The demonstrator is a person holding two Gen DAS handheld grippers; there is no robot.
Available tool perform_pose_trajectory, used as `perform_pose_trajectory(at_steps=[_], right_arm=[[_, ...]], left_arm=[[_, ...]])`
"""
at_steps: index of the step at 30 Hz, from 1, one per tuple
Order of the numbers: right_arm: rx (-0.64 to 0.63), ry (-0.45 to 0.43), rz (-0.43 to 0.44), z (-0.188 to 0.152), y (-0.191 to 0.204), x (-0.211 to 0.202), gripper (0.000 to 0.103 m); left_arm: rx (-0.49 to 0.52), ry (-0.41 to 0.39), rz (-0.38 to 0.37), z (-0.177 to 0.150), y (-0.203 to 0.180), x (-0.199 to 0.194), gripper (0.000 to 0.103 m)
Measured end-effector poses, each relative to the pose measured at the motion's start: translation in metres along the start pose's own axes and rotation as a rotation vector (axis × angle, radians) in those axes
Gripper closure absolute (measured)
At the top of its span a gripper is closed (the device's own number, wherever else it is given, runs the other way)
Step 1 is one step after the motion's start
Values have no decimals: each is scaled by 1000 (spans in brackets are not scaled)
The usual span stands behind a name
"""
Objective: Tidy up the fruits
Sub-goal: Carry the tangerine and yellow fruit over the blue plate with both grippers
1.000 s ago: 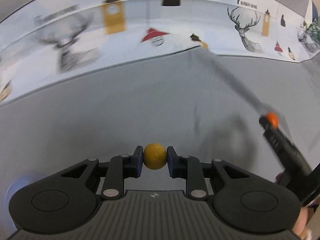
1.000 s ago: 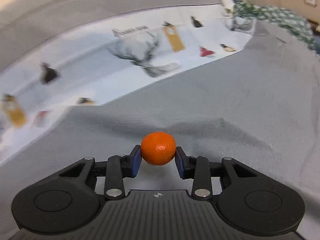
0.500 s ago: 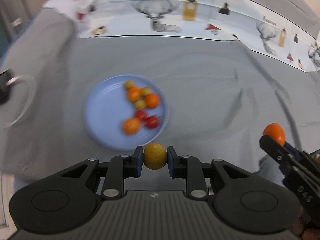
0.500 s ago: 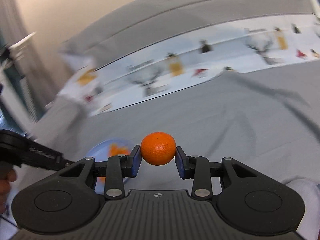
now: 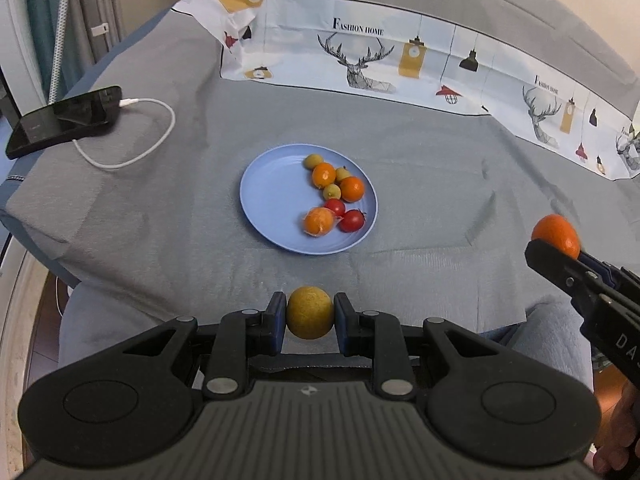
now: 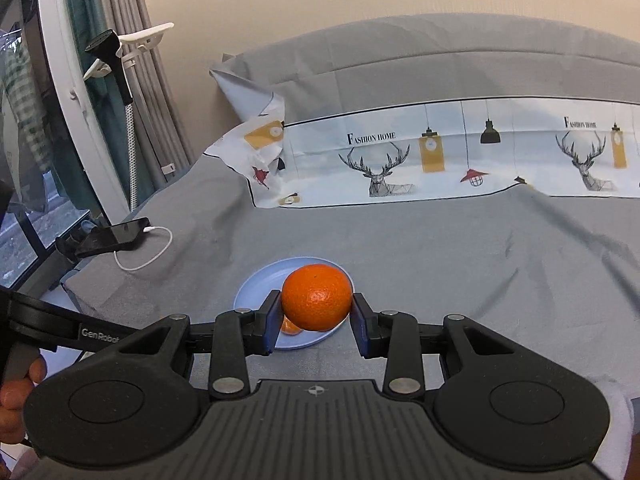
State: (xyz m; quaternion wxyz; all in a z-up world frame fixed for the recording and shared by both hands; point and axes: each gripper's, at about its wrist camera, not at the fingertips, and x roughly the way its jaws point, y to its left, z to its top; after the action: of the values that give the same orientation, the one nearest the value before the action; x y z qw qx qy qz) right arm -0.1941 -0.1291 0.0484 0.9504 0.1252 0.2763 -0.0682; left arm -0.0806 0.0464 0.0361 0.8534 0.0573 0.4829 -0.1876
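While the left gripper (image 5: 310,312) squeezes a small yellow fruit (image 5: 310,312) and the right gripper (image 6: 316,314) squeezes a mandarin (image 6: 317,297), each should go low over the blue plate (image 5: 268,200) before letting go.

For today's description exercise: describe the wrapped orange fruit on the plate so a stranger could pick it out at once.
On the grey bedspread lies a round blue plate of small fruits. Look to its near edge, beside two red tomatoes. The wrapped orange fruit there is the only one in crinkled clear film.
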Motion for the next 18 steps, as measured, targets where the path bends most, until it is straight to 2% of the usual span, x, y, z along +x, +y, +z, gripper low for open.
perform_pose_trajectory(at_steps=[6, 18], right_arm=[[-19, -4, -17, 2, 7, -3, 65], [-56, 15, -23, 2, 15, 1, 65]], left_arm=[[-3, -35, -6, -1, 4, -8, 75], [-21, -40, -3, 2, 11, -6, 75]])
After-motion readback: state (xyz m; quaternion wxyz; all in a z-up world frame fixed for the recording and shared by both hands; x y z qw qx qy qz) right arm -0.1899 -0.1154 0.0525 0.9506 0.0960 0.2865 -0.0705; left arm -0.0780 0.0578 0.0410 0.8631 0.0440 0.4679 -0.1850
